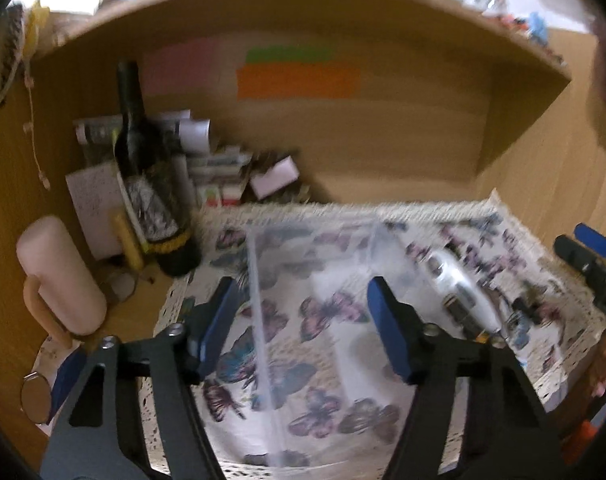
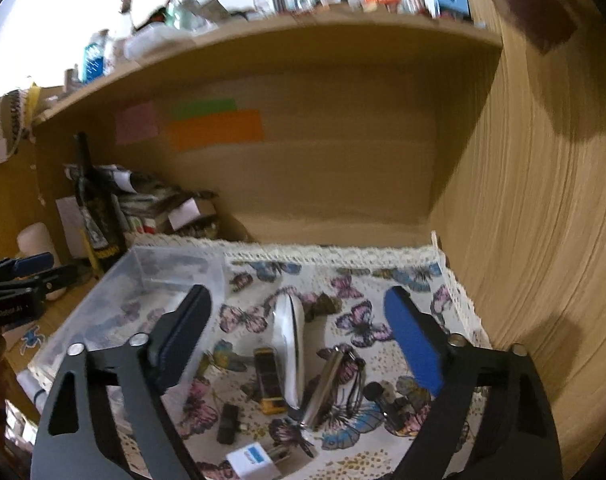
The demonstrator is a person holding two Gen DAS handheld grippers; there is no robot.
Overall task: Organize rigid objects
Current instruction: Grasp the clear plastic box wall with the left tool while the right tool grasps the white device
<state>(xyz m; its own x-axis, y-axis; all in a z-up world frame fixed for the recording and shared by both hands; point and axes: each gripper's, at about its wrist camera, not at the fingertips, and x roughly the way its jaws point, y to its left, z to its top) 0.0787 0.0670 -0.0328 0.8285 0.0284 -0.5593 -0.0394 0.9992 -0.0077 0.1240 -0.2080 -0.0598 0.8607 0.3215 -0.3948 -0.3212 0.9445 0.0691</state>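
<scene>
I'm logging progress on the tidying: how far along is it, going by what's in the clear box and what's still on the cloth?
Done: nothing visible; the clear box looks empty. In hand: nothing; the right tongs hang open over the silver gadget, the left tongs open over the box. Left: the gadget, yellow-ended black piece, white adapter and other small bits on the butterfly cloth.

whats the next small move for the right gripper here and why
Probably ease the right gripper down over the silver mouse and close on it. Its jaws are open and empty with the mouse lying between them on the butterfly cloth, and the clear bin beside it looks empty.
</scene>
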